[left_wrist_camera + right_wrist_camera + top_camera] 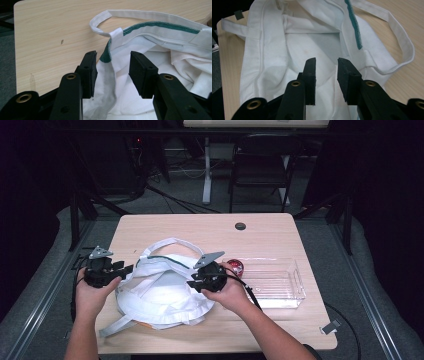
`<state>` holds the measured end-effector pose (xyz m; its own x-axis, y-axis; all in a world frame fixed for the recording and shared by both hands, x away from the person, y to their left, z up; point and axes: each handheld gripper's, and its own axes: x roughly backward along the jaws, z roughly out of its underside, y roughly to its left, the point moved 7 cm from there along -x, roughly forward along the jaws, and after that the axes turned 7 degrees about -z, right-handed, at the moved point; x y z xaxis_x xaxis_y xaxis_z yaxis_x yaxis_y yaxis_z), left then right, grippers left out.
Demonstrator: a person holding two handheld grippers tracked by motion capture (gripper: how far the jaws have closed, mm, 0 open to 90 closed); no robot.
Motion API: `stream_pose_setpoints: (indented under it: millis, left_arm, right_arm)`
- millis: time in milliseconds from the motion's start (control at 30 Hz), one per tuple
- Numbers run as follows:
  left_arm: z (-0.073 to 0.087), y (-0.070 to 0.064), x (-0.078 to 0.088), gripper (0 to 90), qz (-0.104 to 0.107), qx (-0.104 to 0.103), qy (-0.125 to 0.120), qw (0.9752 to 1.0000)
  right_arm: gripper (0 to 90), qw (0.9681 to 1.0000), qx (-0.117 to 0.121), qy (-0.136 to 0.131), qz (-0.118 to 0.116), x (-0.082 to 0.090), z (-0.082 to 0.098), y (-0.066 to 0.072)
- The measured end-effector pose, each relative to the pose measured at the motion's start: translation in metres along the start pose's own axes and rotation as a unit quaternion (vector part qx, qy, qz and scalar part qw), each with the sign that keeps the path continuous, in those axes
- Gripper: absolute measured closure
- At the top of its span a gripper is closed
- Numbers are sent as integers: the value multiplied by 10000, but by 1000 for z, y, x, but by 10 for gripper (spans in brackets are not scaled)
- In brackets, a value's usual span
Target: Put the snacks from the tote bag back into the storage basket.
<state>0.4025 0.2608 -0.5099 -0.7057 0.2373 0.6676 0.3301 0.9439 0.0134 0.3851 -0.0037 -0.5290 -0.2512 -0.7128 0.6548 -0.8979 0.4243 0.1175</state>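
Observation:
A white cloth bag (165,297) with a green trim lies crumpled on the wooden table (200,227), its mouth facing the far side. My left gripper (127,268) is at the bag's left edge. In the left gripper view its jaws (113,67) stand open around an upright fold of the bag's rim (107,72), just under the green trim (162,26) and a loop handle (150,15). My right gripper (192,285) hovers at the bag's right side. Its jaws (326,72) are apart over the bag's open inside (269,57), and nothing is pinched between them.
A clear plastic tray (295,290) sits right of the bag, with a red round object (235,266) at its left end. A dark grommet hole (240,226) marks the table's far side. A black chair (260,165) stands beyond the table.

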Motion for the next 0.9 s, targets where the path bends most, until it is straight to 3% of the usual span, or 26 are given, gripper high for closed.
stream_pose_setpoints:
  millis: [167, 333, 400, 500, 900]
  left_arm:
    - [0, 0, 0, 578, -5, -5, 33, 10000]
    - [0, -1, 1, 578, -7, 34, -9, 10000]
    - [0, 0, 1, 578, -14, 32, -8, 10000]
    - [-1, 1, 3, 577, -20, 76, -4, 10000]
    - [-2, 2, 6, 567, 29, 126, -55, 9999]
  right_arm:
    - [693, 9999, 93, -76, -60, 2, 7, 11]
    - [766, 9993, 85, -241, -274, 4, 15, 21]
    - [777, 9994, 167, -126, -280, 4, 19, 23]
    - [793, 9991, 103, -234, -345, 5, 21, 26]
    - [759, 9982, 212, -367, -424, 19, 25, 35]
